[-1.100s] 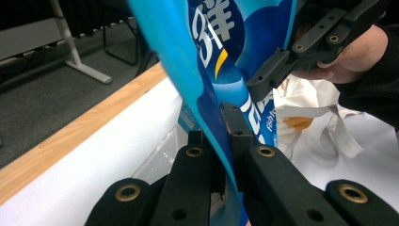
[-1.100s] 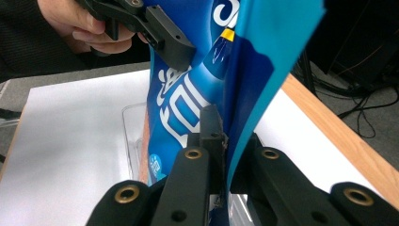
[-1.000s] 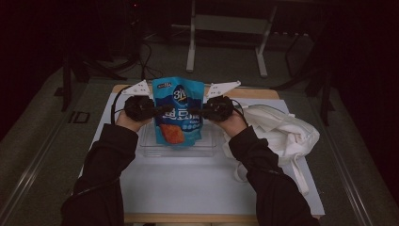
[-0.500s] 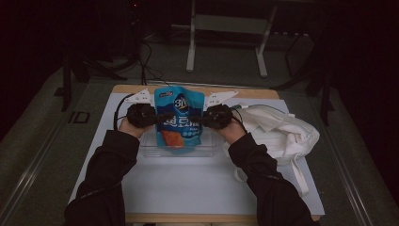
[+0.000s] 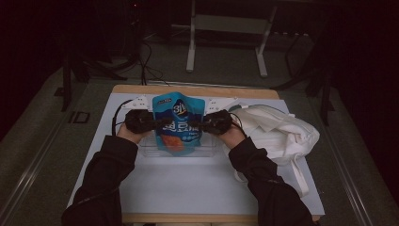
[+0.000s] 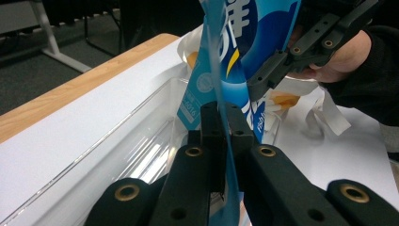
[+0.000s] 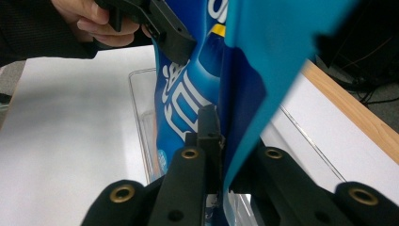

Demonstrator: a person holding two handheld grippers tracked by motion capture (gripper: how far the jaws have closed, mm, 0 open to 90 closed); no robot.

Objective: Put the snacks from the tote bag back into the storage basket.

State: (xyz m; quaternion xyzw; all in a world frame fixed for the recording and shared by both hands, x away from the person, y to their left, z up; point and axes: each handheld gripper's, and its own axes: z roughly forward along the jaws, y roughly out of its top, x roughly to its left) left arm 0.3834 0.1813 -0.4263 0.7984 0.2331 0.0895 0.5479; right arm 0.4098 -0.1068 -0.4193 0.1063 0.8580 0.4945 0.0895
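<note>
— What are you holding?

— My left gripper (image 5: 162, 123) is clamped on the pouch's (image 5: 179, 123) edge at nine o'clock; my right gripper (image 5: 198, 124) is clamped on the edge at three.

— And where's the pouch?

— Upright between them, its bottom inside the clear tray (image 5: 207, 151). A white bag (image 5: 282, 134) lies at three o'clock of the tray.

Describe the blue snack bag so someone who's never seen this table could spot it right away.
On the white table, look at the middle, over the clear plastic tray. The blue snack bag stands upright there, pinched at its side edges by the left gripper and right gripper. It is glossy blue with white lettering, unlike the crumpled white cloth bag beside it.
</note>
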